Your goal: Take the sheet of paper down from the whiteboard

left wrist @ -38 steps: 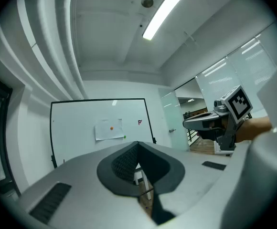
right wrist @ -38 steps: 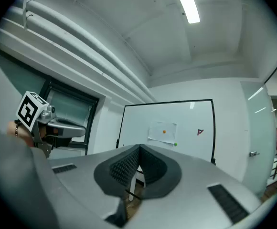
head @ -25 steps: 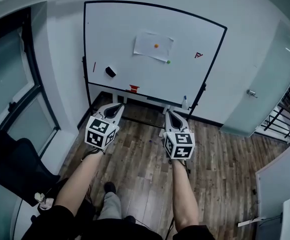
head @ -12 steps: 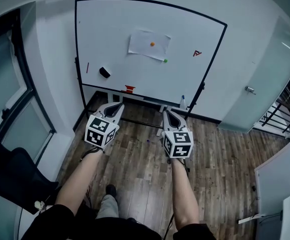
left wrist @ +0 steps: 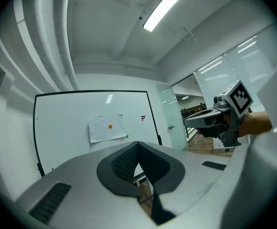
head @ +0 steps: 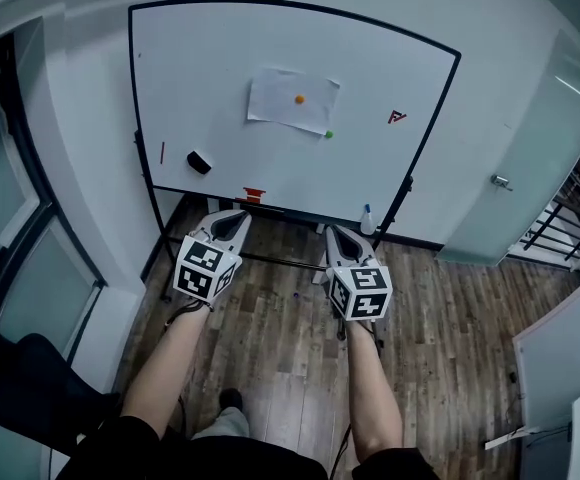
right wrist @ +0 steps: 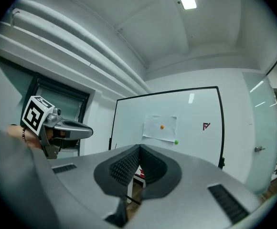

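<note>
Left gripper [head: 234, 218] and right gripper [head: 339, 234] were both clenched on nothing. Ahead of them and higher, well apart, the sheet of paper [head: 290, 98] hung on the whiteboard [head: 200, 73] under an orange magnet [head: 299, 99]. The approach seemed in hand; next, they would need to close in and open.

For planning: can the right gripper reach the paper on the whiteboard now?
Probably not yet: the right gripper hangs short of the whiteboard, though nothing blocks its way to the paper.
</note>
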